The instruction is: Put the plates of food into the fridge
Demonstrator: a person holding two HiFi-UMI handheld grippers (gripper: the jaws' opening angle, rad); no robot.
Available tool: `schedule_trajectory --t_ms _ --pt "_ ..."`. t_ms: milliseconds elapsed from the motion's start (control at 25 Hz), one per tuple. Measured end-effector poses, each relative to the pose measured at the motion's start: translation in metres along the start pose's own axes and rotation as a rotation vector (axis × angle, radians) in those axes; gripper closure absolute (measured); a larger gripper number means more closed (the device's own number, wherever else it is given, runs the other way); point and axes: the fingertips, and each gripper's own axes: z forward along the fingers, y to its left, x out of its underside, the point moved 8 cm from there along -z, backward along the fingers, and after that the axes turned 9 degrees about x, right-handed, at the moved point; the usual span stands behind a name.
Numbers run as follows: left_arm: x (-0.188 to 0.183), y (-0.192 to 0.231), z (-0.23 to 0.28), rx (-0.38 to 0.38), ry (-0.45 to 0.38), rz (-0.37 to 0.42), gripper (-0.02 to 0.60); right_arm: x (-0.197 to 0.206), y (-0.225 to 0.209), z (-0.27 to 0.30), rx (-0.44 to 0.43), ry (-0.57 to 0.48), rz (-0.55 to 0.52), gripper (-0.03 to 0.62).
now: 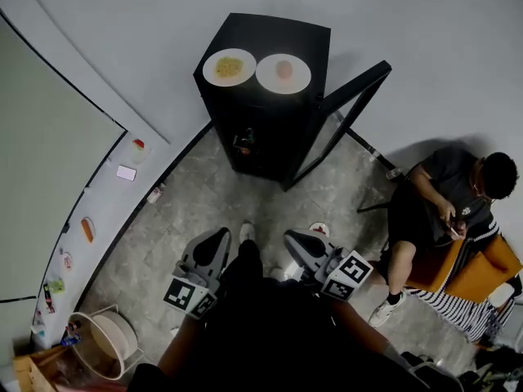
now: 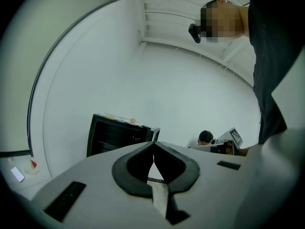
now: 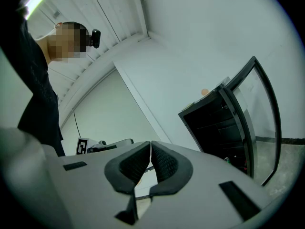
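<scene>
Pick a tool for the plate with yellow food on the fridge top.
Left, narrowly. The left tool is on the same side as the yellow-food plate; the right tool faces the open door side. Both are shut, empty and well short of the fridge.

No letters, numbers, brands or signs can be read anywhere. The black-and-white square markers on the left gripper's cube [image 1: 189,295] and the right gripper's cube [image 1: 350,273] show only block patterns.

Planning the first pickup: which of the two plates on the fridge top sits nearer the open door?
The plate with the round pinkish item; the plate of yellow food sits farther from the door.
</scene>
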Motion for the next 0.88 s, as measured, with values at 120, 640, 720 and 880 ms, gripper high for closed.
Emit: schedule_trajectory --t_ms 120,640,720,880 --pt "-0.01 0.028 0.017 0.015 0.001 -0.002 0.555 -0.014 -0.014 0.025 0.021 -0.014 -0.002 0.566" --pt "-0.046 0.15 0.066 0.069 0.021 -0.028 0.555 -0.066 -0.049 0.146 0.09 -0.083 0.074 0.566" --pt "-0.048 0.167 0.071 0.079 0.023 -0.027 0.555 -0.069 -0.054 0.162 0.098 -0.071 0.055 0.566" --pt "-0.052 0.193 0.079 0.099 0.017 -0.026 0.555 -0.07 -0.064 0.191 0.116 -0.065 0.039 0.566"
